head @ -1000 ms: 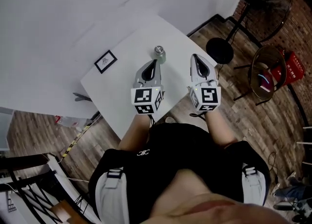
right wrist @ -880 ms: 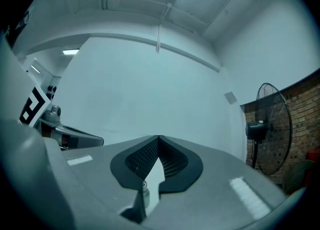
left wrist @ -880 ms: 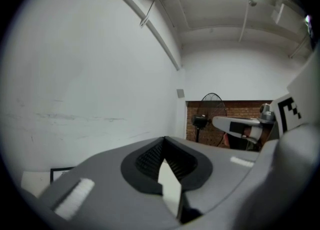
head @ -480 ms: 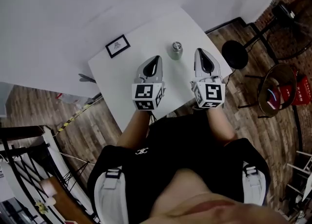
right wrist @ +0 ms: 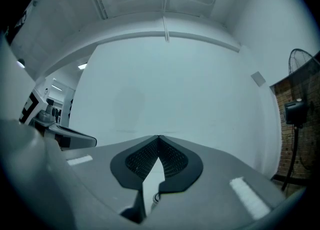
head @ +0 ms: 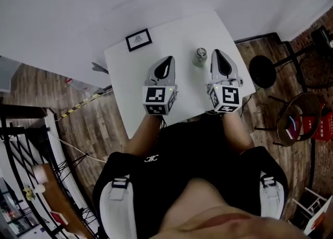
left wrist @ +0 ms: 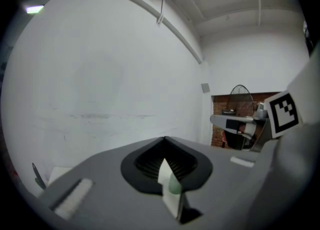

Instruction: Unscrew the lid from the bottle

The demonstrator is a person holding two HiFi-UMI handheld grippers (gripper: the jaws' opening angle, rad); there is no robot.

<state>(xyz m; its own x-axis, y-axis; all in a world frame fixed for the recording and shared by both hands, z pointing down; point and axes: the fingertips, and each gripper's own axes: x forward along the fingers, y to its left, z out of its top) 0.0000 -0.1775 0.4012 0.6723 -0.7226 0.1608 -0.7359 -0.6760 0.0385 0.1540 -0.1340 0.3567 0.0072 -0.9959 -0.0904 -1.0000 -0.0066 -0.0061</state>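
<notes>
**Head view.** The bottle (head: 201, 57) stands upright on the white counter (head: 130, 92) with its lid (head: 201, 52) on. It sits between the two grippers, just beside the right gripper (head: 218, 53) and farther from the left gripper (head: 167, 59). Neither gripper touches it.

- **Step in hand (judgement):** this is the approach. Both sets of fingers must open first. One should then clamp the bottle's body low down, and the other should seat squarely on the lid and turn about the upright axis, so the bottle neither tips nor skids.
- **Room to move:** the counter is bare to the bottle's left. The counter's right edge runs close behind the right gripper, with a stool (head: 263, 71) on the floor beyond it. A framed card (head: 139, 39) lies well apart, near the far left corner.

**Left gripper view.** The fingers (left wrist: 150, 160) meet tip to tip and grip nothing. They face a plain wall, and the bottle is out of view.

**Right gripper view.** The fingers (right wrist: 172, 161) are likewise closed and empty. Only the wall lies ahead, with a fan (right wrist: 300, 104) at the right margin. The bottle is not seen.
</notes>
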